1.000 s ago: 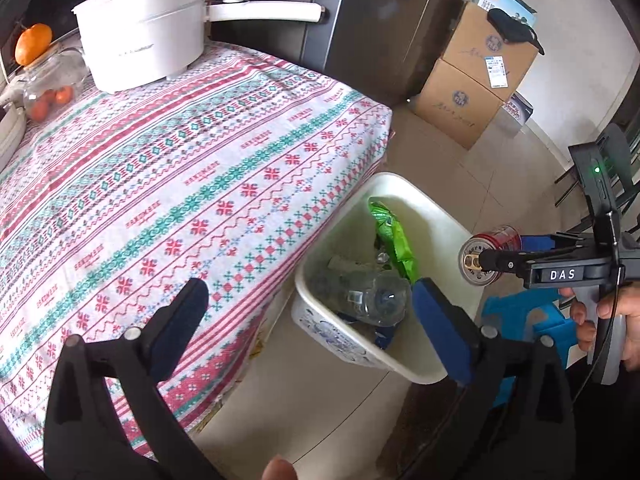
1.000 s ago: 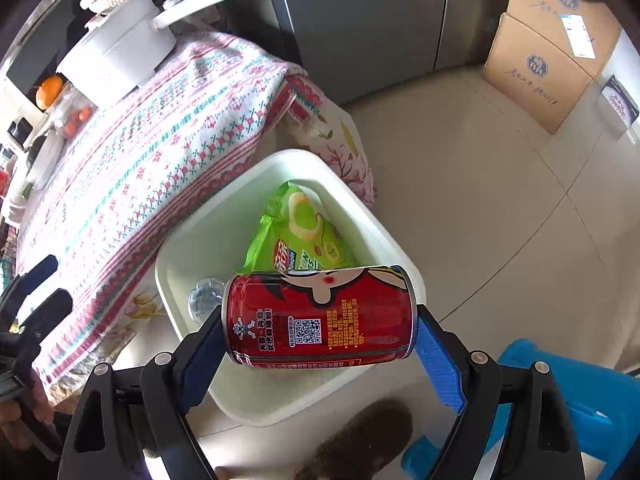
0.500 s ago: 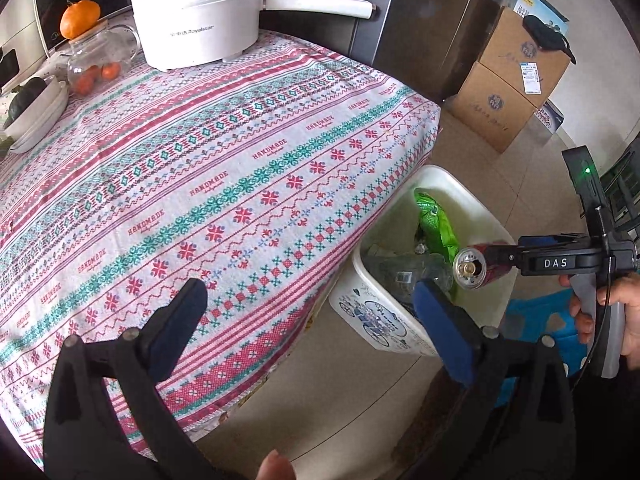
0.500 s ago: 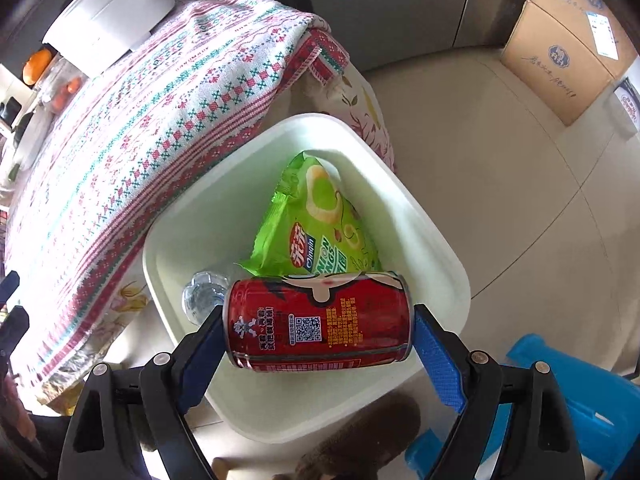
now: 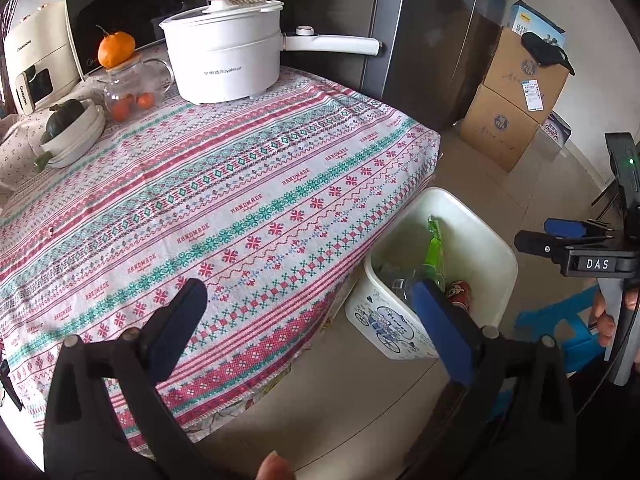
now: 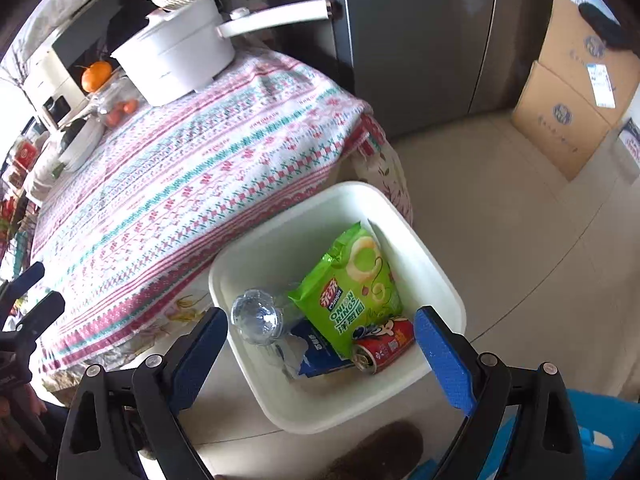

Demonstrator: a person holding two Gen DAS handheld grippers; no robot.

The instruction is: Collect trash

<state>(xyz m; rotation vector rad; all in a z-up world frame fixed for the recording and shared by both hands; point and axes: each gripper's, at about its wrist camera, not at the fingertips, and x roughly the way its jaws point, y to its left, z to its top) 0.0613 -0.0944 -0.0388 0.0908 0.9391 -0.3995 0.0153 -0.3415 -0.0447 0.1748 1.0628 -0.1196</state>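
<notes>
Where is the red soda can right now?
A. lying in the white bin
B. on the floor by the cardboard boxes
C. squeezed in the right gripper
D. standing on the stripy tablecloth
A. The red can lies on its side inside the white bin, next to the green onion rings bag, while the right gripper above it is open and holds nothing.

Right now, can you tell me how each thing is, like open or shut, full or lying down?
Right gripper: open, holding nothing.
Left gripper: open, holding nothing.
Red can: lying on its side in the bin.
White bin: uncovered, on the floor beside the table.
Green snack bag: leaning in the bin.
Clear bottle: lying in the bin.
White pot: lid on.
</notes>
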